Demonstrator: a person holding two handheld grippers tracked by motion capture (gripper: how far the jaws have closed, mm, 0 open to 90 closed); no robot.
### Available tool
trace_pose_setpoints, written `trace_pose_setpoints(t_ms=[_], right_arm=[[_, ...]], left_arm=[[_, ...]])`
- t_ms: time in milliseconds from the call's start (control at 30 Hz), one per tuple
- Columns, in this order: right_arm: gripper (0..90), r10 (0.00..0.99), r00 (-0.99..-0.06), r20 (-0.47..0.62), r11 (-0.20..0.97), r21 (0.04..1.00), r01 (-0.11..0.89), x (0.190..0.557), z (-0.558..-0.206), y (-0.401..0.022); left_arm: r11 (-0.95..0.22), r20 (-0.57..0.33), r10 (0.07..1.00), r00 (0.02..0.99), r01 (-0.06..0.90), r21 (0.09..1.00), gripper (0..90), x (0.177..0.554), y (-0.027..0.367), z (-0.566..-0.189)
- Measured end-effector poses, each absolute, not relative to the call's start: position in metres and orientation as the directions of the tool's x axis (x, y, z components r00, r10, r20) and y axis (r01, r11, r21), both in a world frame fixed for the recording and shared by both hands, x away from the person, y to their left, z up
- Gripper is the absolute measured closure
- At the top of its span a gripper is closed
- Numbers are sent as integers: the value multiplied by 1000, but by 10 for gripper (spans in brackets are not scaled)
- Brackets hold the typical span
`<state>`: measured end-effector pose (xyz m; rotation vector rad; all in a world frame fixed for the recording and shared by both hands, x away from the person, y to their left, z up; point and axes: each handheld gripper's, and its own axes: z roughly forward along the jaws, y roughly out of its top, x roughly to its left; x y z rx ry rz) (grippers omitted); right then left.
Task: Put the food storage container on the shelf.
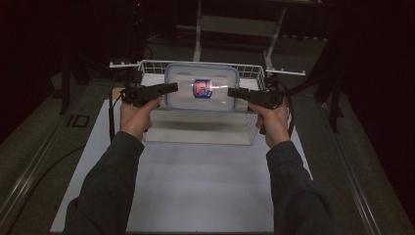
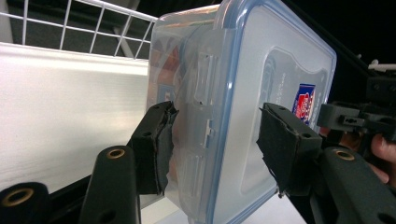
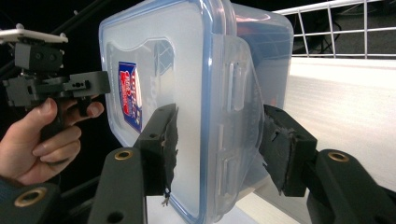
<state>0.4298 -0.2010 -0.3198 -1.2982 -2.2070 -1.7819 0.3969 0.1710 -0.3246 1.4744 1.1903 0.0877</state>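
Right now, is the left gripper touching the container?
Touching. The left gripper view shows the left gripper with both pads against the container's end, one on the lid, one underneath.

A clear box (image 1: 202, 88) with a blue-rimmed lid and a red and blue label (image 1: 201, 88) hangs level above a white wire basket (image 1: 252, 72), held between two grippers. The left gripper (image 1: 171, 88) meets the box's left end and the right gripper (image 1: 233, 92) its right end, each pointing inward along the box's short side. A hand (image 1: 136, 117) grips the left tool from below, and another hand (image 1: 272, 122) grips the right; both forearms wear dark sleeves (image 1: 110, 188). The basket sits at the far end of a white board (image 1: 195, 186) on the grey table (image 1: 337, 161). The box's shadow falls on the basket's floor.
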Motion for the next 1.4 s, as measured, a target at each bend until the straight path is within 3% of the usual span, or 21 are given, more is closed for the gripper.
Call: trace_pose_setpoints(t_ms=[300, 400, 433, 500, 900, 1133, 1233, 1400], right_arm=[[472, 584, -631, 511, -18, 785, 619, 435, -320, -201], [457, 632, -623, 461, 15, 797, 604, 435, -317, -198], [512, 647, -623, 440, 32, 800, 599, 435, -317, -196], [462, 689, -620, 375, 99, 799, 593, 434, -320, -191], [500, 692, -606, 391, 61, 805, 590, 434, -323, -191], [522, 690, -608, 393, 57, 808, 586, 432, -322, -189], [522, 686, -608, 399, 50, 808, 587, 432, -322, -190], [484, 702, -594, 394, 13, 827, 563, 430, -319, -191]], left_arm=[[202, -536, 703, 468, 590, 781, 443, 399, 168, -325], [191, -521, 715, 466, 587, 787, 428, 399, 166, -326], [186, -519, 718, 464, 590, 786, 425, 399, 165, -327], [192, -530, 714, 457, 600, 777, 408, 401, 164, -330], [190, -539, 694, 478, 600, 777, 411, 413, 170, -331], [188, -520, 719, 460, 592, 784, 361, 418, 167, -329], [183, -461, 775, 432, 544, 819, 342, 416, 166, -326], [187, -442, 796, 414, 526, 830, 335, 415, 172, -326]])
